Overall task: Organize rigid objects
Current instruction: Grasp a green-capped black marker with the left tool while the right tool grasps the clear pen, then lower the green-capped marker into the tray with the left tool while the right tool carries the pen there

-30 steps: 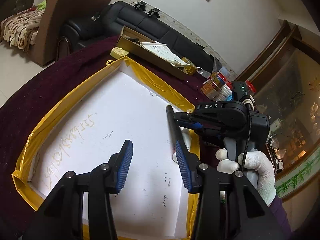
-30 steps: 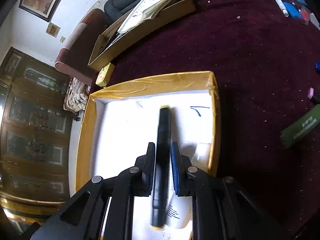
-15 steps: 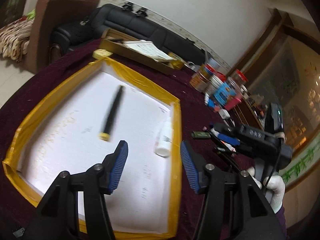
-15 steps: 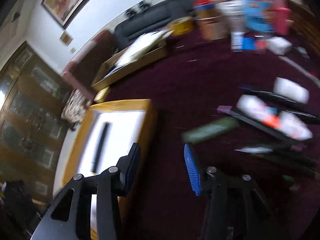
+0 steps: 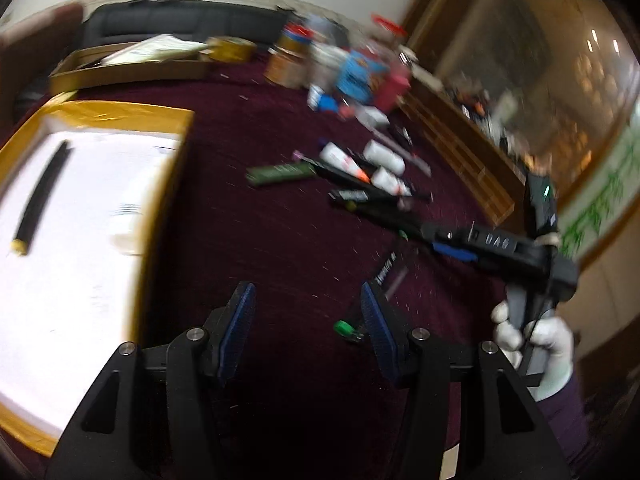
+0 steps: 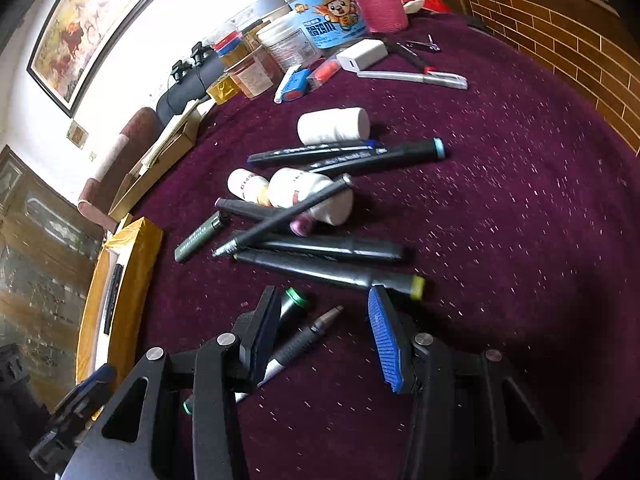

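Note:
A white tray with a yellow taped rim [image 5: 168, 184] lies at the left; a black marker [image 5: 42, 192] and a white bottle [image 5: 128, 224] lie inside it. The tray's rim also shows in the right wrist view [image 6: 136, 264]. A heap of black markers [image 6: 320, 248], white bottles [image 6: 312, 196] and a green pen [image 6: 198, 236] lies on the maroon cloth. My right gripper [image 6: 324, 332] is open and empty above a silver-tipped pen [image 6: 304, 340] and a green-capped marker [image 6: 294, 300]. My left gripper [image 5: 304, 320] is open and empty over bare cloth, right of the tray.
Jars, a blue tub and a pink container [image 6: 380, 0] stand at the table's far side with a white charger [image 6: 362, 54] and a silver pen [image 6: 416, 77]. A long cardboard box [image 5: 132, 66] lies behind the tray. A wooden cabinet [image 5: 460, 148] borders the right.
My right gripper let go of the black marker inside the tray, opened, and swung right to the heap of pens. My left gripper has turned right, off the tray.

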